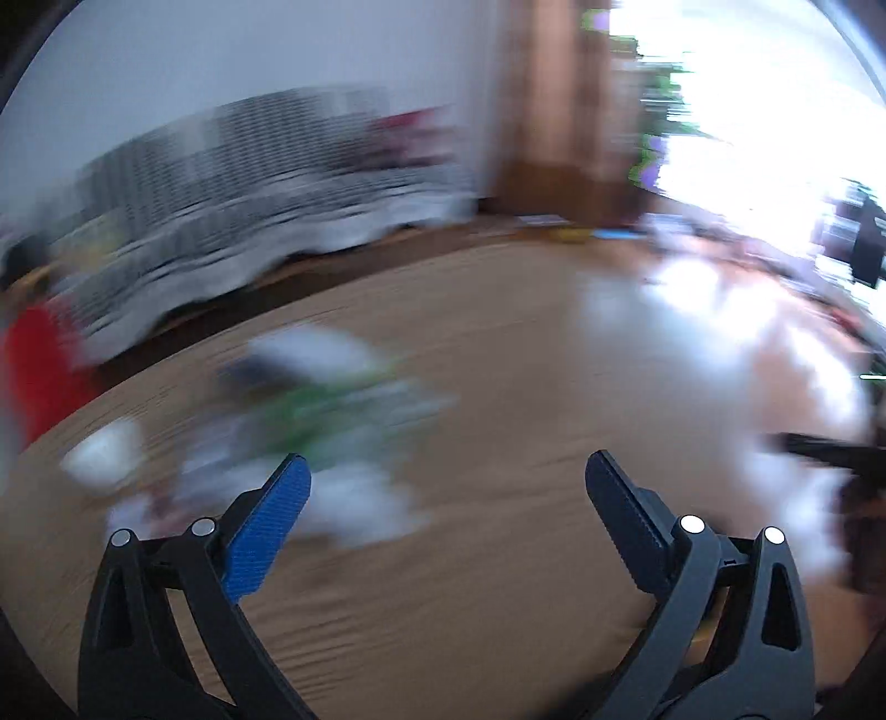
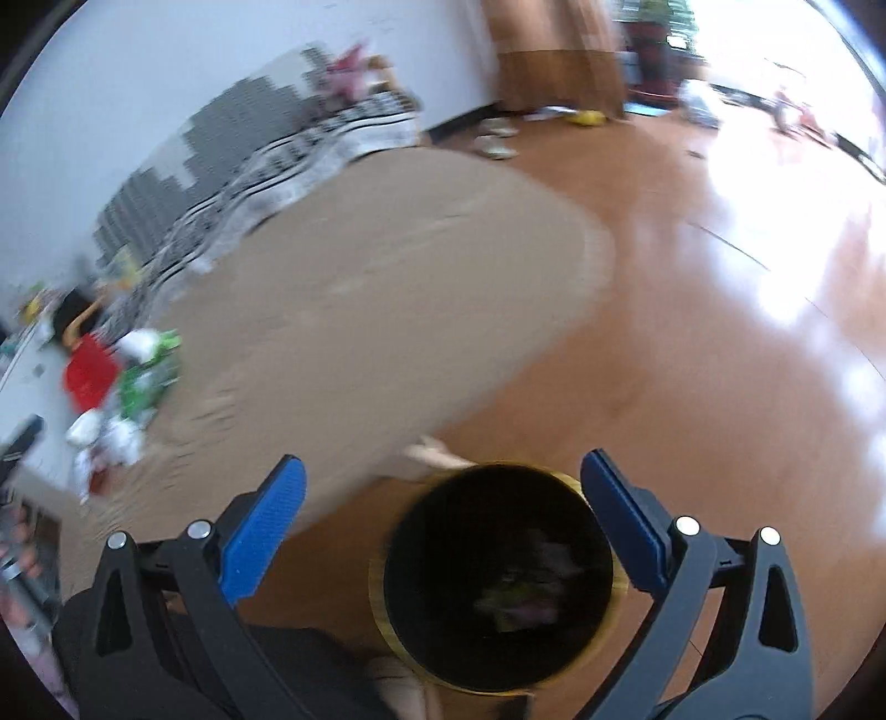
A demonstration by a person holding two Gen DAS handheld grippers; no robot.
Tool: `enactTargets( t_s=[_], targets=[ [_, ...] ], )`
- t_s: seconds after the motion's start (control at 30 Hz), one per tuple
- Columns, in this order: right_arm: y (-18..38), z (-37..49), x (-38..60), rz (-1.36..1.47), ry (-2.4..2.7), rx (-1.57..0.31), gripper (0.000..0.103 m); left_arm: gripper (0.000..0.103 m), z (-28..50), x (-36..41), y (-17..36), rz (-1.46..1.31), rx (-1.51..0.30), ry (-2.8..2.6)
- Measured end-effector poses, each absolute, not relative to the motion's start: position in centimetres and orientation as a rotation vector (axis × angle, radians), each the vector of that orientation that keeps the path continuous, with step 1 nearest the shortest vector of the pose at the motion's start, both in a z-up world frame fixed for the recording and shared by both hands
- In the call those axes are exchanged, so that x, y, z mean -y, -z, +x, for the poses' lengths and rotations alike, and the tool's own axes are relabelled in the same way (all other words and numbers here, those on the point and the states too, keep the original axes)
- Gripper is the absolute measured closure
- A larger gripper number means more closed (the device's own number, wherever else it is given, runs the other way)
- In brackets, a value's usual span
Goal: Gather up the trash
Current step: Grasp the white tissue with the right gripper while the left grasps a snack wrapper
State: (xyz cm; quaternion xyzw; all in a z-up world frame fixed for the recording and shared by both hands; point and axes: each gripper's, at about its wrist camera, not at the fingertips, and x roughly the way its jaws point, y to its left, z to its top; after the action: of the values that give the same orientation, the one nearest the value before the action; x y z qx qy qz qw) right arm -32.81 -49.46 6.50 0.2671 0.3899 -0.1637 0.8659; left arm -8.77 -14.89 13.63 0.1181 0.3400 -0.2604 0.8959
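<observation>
A blurred pile of trash (image 1: 310, 426), white crumpled paper and green wrappers, lies on the wooden table (image 1: 470, 554). My left gripper (image 1: 446, 471) is open and empty, just above the table to the right of the pile. My right gripper (image 2: 443, 471) is open and empty, held above a round black trash bin (image 2: 498, 576) on the floor beside the table's edge; some trash lies inside it. The same trash pile (image 2: 133, 399) shows at the far left of the right wrist view.
A red object (image 2: 88, 374) sits by the pile at the table's left end. A sofa with a striped cover (image 1: 232, 221) stands behind the table. Shiny wooden floor (image 2: 720, 332) spreads to the right, with small items near a curtain (image 2: 554, 50).
</observation>
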Motion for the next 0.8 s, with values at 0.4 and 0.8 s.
enactTargets(
  t_s=[0.4,0.8],
  targets=[
    [-13.2,-11.4,30.7,0.039,-0.130,-0.891,0.007,0.006,-0.4,-4.9,-6.3,0.112,-0.901,0.205],
    [-7.8,-2.9,17.4,-0.134,-0.390,-0.948,0.007,0.006,1.3,-6.7,-4.9,0.113,-0.910,0.248]
  ],
)
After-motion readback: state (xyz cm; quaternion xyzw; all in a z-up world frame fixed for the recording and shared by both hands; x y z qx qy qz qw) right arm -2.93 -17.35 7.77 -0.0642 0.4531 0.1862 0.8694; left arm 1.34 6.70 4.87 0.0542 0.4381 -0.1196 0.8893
